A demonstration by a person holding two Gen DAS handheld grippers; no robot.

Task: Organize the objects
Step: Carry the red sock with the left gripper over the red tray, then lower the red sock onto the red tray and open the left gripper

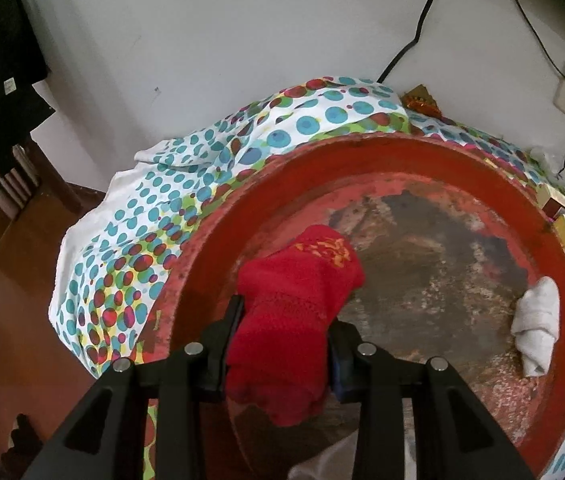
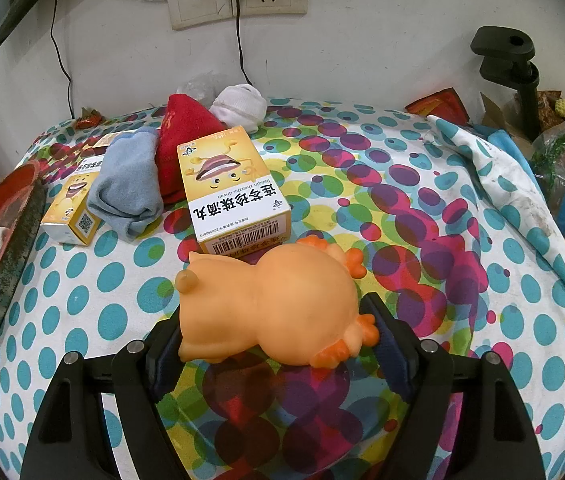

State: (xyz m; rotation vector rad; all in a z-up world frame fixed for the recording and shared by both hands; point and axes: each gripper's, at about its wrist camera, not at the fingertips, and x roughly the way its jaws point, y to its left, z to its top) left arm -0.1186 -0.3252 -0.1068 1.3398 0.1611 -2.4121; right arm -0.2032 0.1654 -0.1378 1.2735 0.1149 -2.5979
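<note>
Left tongs (image 1: 282, 332) pinched the red sock (image 1: 294, 312) over the red tray (image 1: 362, 148); right tongs (image 2: 278, 332) clasped the orange toy (image 2: 270, 304), which might slip from its rounded sides.

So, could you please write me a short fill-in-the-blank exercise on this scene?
1. The left claw grips a ____ sock.
2. A white sock lies inside the round ____ tray.
3. The right claw straddles an ____ rubber toy.

Missing words: red; red; orange
</note>
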